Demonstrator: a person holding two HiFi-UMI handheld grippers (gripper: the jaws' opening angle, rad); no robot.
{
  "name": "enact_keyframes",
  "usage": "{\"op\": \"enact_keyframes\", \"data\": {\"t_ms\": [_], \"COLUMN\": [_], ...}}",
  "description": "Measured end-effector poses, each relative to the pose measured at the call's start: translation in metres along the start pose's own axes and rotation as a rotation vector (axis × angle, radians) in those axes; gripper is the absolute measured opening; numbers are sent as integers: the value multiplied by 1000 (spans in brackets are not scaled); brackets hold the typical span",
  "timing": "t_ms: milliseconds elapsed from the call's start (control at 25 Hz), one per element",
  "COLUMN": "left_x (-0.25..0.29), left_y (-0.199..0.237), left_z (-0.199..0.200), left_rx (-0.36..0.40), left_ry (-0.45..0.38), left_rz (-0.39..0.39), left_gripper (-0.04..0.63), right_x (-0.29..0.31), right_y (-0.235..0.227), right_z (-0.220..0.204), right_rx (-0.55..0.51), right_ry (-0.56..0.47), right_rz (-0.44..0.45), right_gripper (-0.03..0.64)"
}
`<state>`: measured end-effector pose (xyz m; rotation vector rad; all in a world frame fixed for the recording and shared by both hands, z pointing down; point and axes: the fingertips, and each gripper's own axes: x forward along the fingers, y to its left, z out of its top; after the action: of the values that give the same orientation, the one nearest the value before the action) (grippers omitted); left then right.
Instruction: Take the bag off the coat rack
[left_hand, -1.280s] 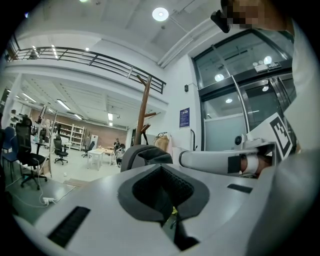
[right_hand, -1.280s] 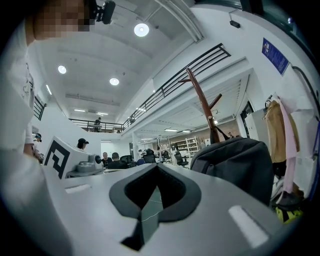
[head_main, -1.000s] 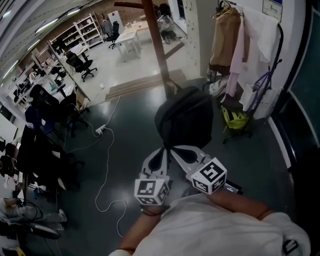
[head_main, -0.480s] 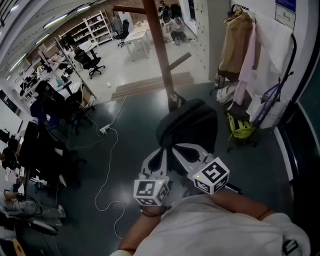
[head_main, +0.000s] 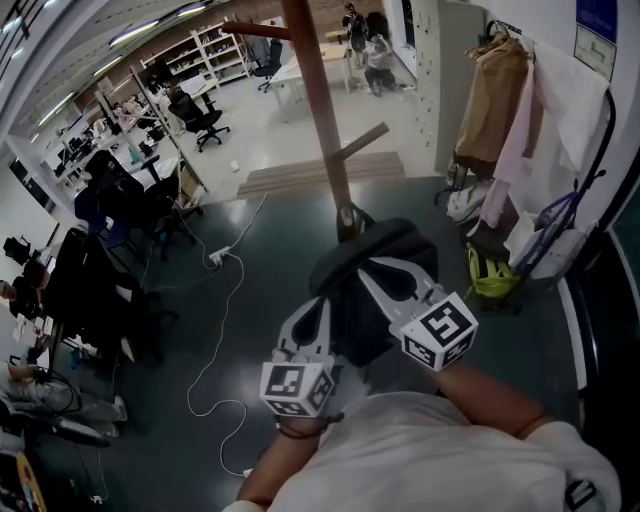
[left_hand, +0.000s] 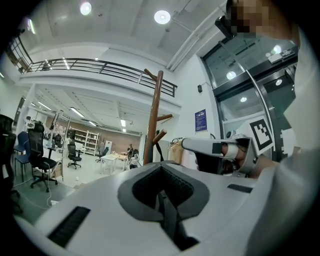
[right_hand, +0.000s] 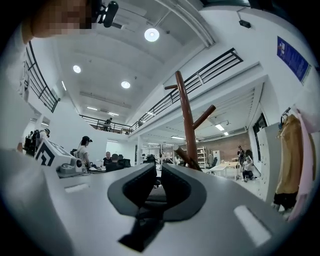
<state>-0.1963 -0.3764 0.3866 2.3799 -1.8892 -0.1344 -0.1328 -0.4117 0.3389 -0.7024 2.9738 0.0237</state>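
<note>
Black and soft-sided, the rounded fabric bag (head_main: 340, 275) hangs slumped under the two grippers, clear of both pegs of the coat rack (head_main: 318, 110), a round reddish-brown wooden pole with stubby angled branches. In the head view the bag lies just in front of the pole's foot, above the dark, glossy floor (head_main: 250, 260).

The left gripper (head_main: 315, 312), smooth white plastic with ribbed black pads, has its fingers pressed together on a thin black woven strap (left_hand: 167, 215) of the bag; the left gripper view shows that strap running down out of the seam between the pads.

The right gripper (head_main: 375, 268) reaches further forward, over the top of the bag. Its jaws have just been opening: in the right gripper view a narrow slit stands between the black pads (right_hand: 137, 185), and a flat black strap (right_hand: 142, 225) lies low in that slit, sagging out towards the camera without being pinched.

A thin white cable (head_main: 215, 340) snakes in loose loops across the floor's left part. At the floor's right edge a tan coat (head_main: 490, 100) and a pale pink garment (head_main: 525, 130) hang in soft folds, with a yellow-green bag (head_main: 492, 275) below them.
</note>
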Motion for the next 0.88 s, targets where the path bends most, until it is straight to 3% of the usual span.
{"op": "enact_keyframes", "data": {"t_ms": [480,880], "left_x": [37,56], "left_y": [-9,0], "left_z": [2,2], "left_rx": [-34,-70], "left_ry": [2,-4], "left_rz": [39,74], "left_gripper": [2,2], "right_x": [39,68], "right_y": [-66,-103], "right_z": [2,-13], "right_rx": [-89,-101], "right_ry": [126,229], "right_rz": [113,152], "right_gripper": [75,94]}}
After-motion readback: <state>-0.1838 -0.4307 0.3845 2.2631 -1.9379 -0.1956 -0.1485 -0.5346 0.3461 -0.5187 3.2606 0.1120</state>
